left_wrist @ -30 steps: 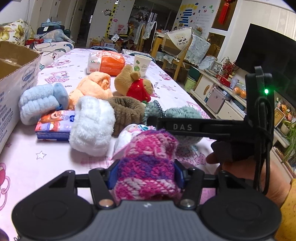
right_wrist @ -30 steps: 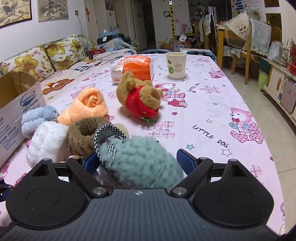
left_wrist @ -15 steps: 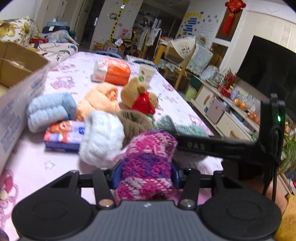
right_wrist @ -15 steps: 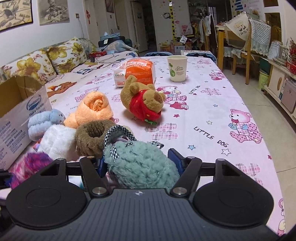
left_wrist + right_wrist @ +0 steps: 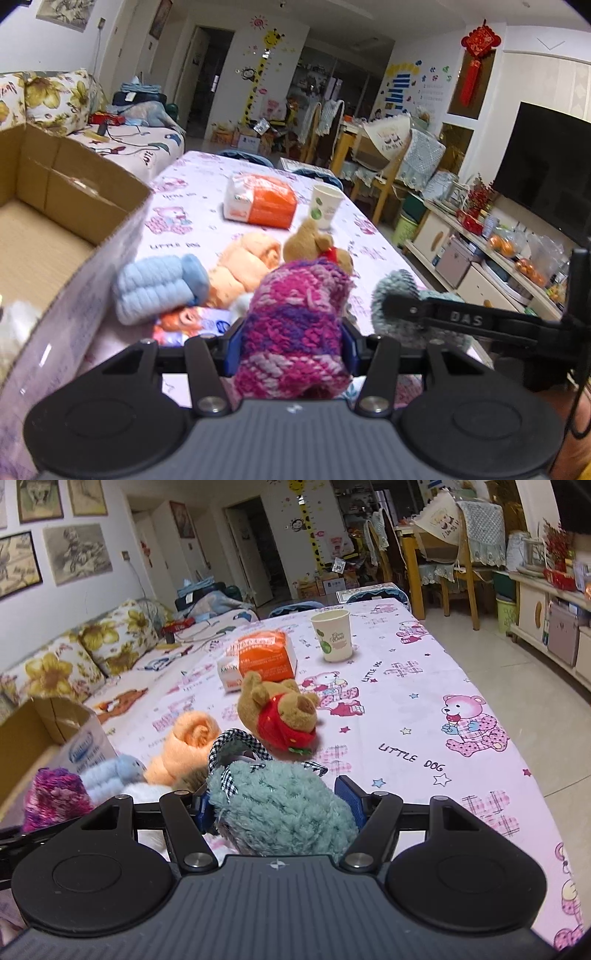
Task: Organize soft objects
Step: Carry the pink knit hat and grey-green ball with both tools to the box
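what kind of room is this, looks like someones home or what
Most likely a family living and dining room in a home: a floral sofa along the wall, a large TV over a low cabinet, and a giraffe height chart by the doorway.

A paper cup [image 5: 331, 636] and an orange pack [image 5: 258, 660] stand near the table's [image 5: 461, 686] far edge

White walls, a floral sofa [image 5: 55, 664], wooden chairs [image 5: 454, 554], a black television [image 5: 546, 166].
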A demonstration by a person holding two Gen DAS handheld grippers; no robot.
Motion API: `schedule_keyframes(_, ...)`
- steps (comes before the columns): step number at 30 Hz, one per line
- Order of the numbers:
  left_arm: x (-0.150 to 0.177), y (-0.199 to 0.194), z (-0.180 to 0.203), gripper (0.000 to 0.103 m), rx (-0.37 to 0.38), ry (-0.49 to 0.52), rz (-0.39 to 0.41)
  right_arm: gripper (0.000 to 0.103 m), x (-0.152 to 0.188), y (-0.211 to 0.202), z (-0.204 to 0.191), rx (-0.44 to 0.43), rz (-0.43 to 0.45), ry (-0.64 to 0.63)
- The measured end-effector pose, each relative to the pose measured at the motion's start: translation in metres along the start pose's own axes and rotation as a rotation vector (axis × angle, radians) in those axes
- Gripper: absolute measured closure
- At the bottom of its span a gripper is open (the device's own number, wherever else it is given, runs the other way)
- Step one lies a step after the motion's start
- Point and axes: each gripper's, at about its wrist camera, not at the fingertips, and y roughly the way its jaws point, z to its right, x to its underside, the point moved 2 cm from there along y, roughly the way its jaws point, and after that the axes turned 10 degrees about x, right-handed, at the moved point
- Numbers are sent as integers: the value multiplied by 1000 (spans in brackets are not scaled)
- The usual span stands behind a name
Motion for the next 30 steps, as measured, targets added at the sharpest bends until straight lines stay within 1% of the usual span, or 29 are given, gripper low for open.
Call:
schedule_keyframes(5, -7, -5, -6, 53, -33, 9, 32, 21, -1, 0, -1, -21, -4, 39)
schedule_keyframes(9, -14, -11, -11, 53, -67, 17, 59, 21, -1, -1, -5, -20, 3, 39)
schedule_keyframes(17, -26, -26, -21, 53, -132, 7, 108, 21, -4, -3, -16, -47, 13, 51)
schedule_keyframes(22, -32, -36, -30, 53, -191, 11, 128, 21, -5, -7, -28, -71, 43, 24)
schedule_keyframes(30, -38, -57, -42, 53, -277, 10, 164, 21, -6, -6, -53, -115, 58, -7)
